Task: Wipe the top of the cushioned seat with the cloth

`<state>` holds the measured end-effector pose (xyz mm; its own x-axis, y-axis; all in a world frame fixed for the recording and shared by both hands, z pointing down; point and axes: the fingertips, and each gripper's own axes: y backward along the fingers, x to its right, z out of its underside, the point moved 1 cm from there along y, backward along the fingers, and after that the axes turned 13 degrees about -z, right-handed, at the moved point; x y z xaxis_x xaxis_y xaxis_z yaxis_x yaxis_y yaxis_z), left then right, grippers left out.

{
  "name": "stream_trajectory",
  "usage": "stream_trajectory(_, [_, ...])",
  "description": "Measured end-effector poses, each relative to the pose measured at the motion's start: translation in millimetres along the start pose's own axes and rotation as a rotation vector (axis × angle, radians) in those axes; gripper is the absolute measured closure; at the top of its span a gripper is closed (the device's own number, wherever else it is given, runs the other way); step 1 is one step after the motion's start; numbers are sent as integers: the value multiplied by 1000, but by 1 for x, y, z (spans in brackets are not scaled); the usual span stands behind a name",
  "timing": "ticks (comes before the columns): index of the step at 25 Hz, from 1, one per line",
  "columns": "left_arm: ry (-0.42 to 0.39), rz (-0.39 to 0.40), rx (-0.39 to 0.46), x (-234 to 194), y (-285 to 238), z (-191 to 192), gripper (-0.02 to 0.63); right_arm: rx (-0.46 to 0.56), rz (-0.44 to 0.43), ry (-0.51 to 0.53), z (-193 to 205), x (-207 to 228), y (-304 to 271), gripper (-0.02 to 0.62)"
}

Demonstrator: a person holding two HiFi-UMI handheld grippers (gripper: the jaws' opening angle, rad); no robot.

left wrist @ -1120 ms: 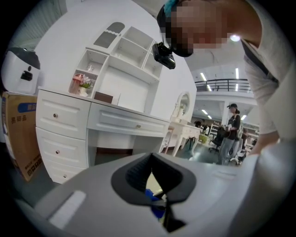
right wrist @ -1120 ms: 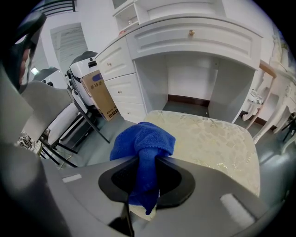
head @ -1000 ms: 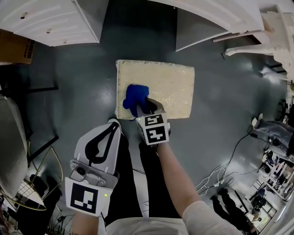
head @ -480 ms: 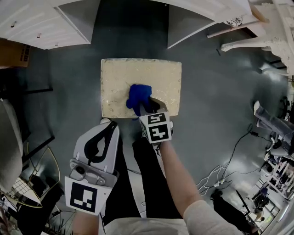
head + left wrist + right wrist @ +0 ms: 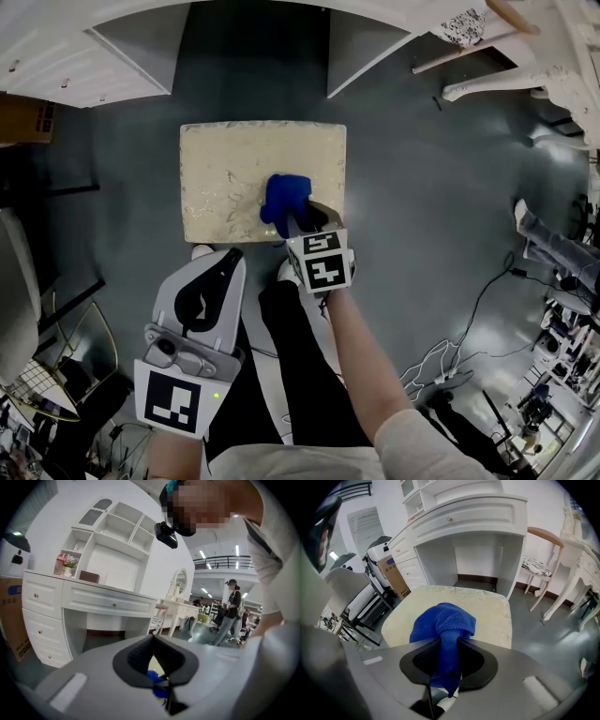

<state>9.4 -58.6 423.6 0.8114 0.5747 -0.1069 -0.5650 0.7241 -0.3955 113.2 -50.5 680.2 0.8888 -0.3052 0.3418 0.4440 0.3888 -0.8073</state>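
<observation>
The cream cushioned seat [image 5: 220, 173] stands low on the grey floor, in front of the person's legs. A bunched blue cloth [image 5: 284, 199] lies on its right half, near the front edge. My right gripper [image 5: 302, 221] is shut on this cloth and holds it down on the cushion. In the right gripper view the cloth [image 5: 443, 623] bulges out past the right gripper [image 5: 449, 644] over the seat [image 5: 490, 611]. My left gripper [image 5: 228, 255] hovers lower left, off the seat, over the person's legs. The left gripper [image 5: 153, 640] has its jaws shut, with nothing held.
A white desk [image 5: 84, 52] with a knee gap stands beyond the seat. White chair legs [image 5: 506, 75] are at the upper right, a cardboard box [image 5: 23, 117] at the left. Cables [image 5: 450, 352] trail on the floor at the right. A person [image 5: 230, 606] stands far off.
The right gripper has dragged the blue cloth from the cushion's left part to its right part. The left gripper has stayed where it was.
</observation>
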Motion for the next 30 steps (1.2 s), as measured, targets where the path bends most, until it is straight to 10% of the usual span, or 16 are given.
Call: stream_trajectory(30, [-23,-48,-16,64,0,-7,606,-25,7,-53,58,58,53,503])
